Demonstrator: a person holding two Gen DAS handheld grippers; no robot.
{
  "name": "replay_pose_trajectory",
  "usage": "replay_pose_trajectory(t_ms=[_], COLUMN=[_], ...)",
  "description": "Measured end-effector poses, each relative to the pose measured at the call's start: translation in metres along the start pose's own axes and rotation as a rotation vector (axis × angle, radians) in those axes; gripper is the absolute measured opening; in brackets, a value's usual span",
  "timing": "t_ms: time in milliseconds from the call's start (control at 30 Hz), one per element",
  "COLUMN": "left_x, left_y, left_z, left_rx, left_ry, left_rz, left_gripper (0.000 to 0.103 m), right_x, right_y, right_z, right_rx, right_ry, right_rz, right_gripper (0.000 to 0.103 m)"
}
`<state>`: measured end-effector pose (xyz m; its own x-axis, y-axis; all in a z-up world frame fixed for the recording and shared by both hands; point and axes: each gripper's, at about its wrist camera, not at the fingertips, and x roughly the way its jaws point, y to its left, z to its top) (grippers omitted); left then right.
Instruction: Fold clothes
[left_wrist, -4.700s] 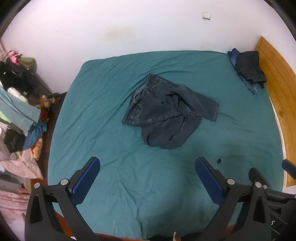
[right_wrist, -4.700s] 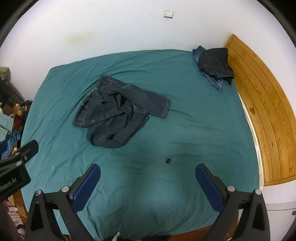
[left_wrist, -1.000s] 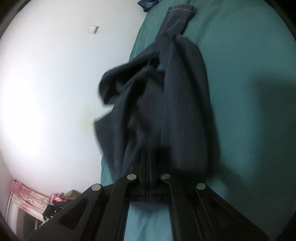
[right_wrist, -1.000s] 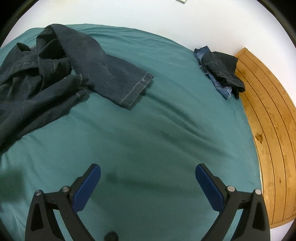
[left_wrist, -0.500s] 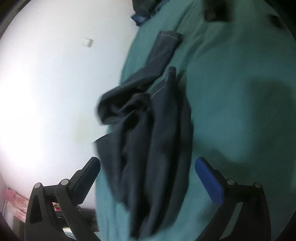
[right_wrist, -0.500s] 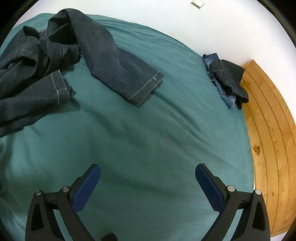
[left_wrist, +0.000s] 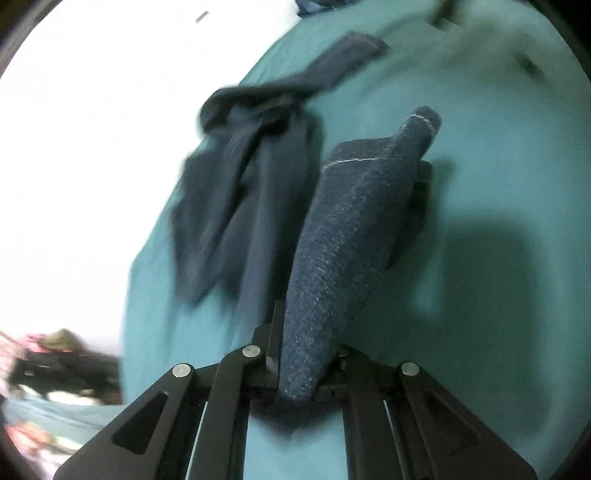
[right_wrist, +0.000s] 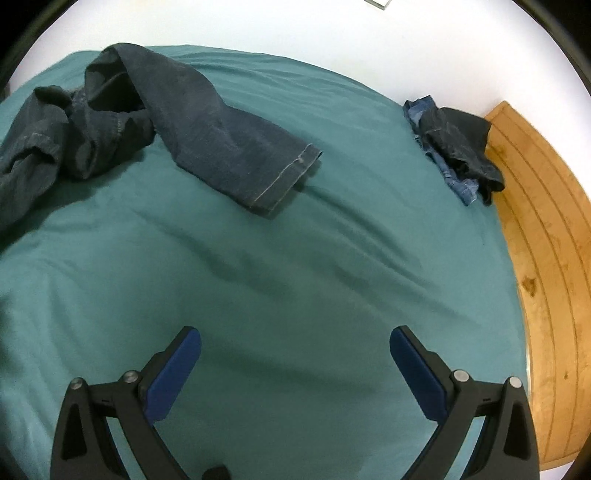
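Dark blue jeans (left_wrist: 255, 192) lie crumpled on the teal bed (left_wrist: 498, 155). My left gripper (left_wrist: 299, 373) is shut on one trouser leg (left_wrist: 347, 236), which runs forward from the jaws and is lifted off the sheet. In the right wrist view the jeans (right_wrist: 110, 122) lie at the upper left, with the other leg (right_wrist: 236, 155) stretched toward the bed's middle. My right gripper (right_wrist: 295, 365) is open and empty above bare sheet, apart from the jeans.
A small pile of folded denim (right_wrist: 454, 147) sits at the bed's far right corner, beside a wooden headboard (right_wrist: 546, 266). A white wall (right_wrist: 295, 29) runs behind the bed. Heaped clothes (left_wrist: 55, 365) lie off the bed's left side.
My left gripper was shut on the jeans, opened half a second ago, and is now shut on one trouser leg. My right gripper stayed open and drifted slightly over the sheet.
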<state>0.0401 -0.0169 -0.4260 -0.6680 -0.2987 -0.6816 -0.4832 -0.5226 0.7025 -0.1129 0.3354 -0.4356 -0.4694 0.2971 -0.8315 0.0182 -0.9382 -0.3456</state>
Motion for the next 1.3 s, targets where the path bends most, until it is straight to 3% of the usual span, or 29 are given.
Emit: replay_pose_trajectory(t_ms=[100,133,167,267,367,433,467,500,567,633,733,767,800,833,867,933,967,1033,1067,1200,1300], left_x=[-0.024,-0.021,-0.019,-0.026,-0.03,-0.033,-0.036,-0.039,-0.041,-0.039,-0.074,-0.07,-0.067,-0.063,-0.059,-0.042,-0.037,-0.024,-0.021,-0.019,-0.036], left_y=[0.002,0.01,0.017,0.032,0.03,0.023,0.017,0.01,-0.002,-0.01,-0.042,-0.043,-0.044,-0.041,-0.034,-0.026,-0.025,-0.015,-0.01,0.018,0.022], left_z=[-0.117,-0.138,-0.149,-0.144,-0.1,-0.073,-0.063,-0.052,-0.03,-0.023,-0.054,-0.057,-0.059,-0.06,-0.057,-0.053,-0.05,-0.053,-0.054,-0.07,-0.085], left_rx=[0.126,0.132,0.126,0.095,-0.026,-0.081,-0.083,-0.085,-0.084,-0.1,-0.181,-0.185,-0.19,-0.193,-0.197,-0.214,-0.235,-0.297,-0.329,-0.388,-0.367], left_ry=[0.225,0.303,0.345,0.349,0.36,0.346,0.323,0.301,0.272,0.31,0.371,0.379,0.386,0.387,0.377,0.355,0.347,0.349,0.354,0.322,0.287], left_rz=[0.075,0.094,0.127,0.241,0.256,0.268,0.294,0.32,0.367,0.365,0.296,0.288,0.28,0.275,0.272,0.272,0.251,0.191,0.17,0.147,0.144], left_gripper=[0.007,0.007,0.007,0.012,0.02,0.05,0.078,0.088,0.088,0.088,0.088,0.088,0.088,0.089,0.089,0.088,0.083,0.028,0.014,0.01,0.009], right_x=[0.009,0.012,0.016,0.035,0.075,0.1,0.11,0.112,0.122,0.132,0.143,0.144,0.143,0.147,0.145,0.124,0.108,0.063,0.038,-0.078,-0.144], right_y=[0.012,0.02,0.035,0.075,0.099,0.112,0.118,0.119,0.122,0.124,0.11,0.105,0.102,0.102,0.1,0.088,0.079,0.059,0.049,0.016,0.018], right_z=[-0.002,0.0,0.004,0.024,0.056,0.077,0.086,0.091,0.104,0.117,0.136,0.138,0.136,0.129,0.124,0.106,0.098,0.068,0.051,-0.042,-0.115], right_rx=[-0.019,-0.041,-0.107,-0.311,-0.425,-0.515,-0.561,-0.576,-0.606,-0.631,-0.549,-0.534,-0.543,-0.57,-0.561,-0.488,-0.436,-0.344,-0.309,-0.262,-0.264], right_ry=[0.005,-0.007,-0.057,-0.224,-0.253,-0.279,-0.303,-0.335,-0.343,-0.345,-0.235,-0.206,-0.176,-0.12,-0.109,-0.12,-0.135,-0.171,-0.182,-0.153,-0.043], right_rz=[0.014,0.003,-0.066,-0.284,-0.38,-0.417,-0.43,-0.434,-0.508,-0.572,-0.475,-0.432,-0.376,-0.387,-0.368,-0.306,-0.278,-0.219,-0.194,-0.11,-0.047], right_gripper=[0.103,0.103,0.103,0.103,0.103,0.103,0.103,0.103,0.103,0.103,0.103,0.08,0.039,0.006,0.004,0.003,0.003,0.003,0.003,0.003,0.003])
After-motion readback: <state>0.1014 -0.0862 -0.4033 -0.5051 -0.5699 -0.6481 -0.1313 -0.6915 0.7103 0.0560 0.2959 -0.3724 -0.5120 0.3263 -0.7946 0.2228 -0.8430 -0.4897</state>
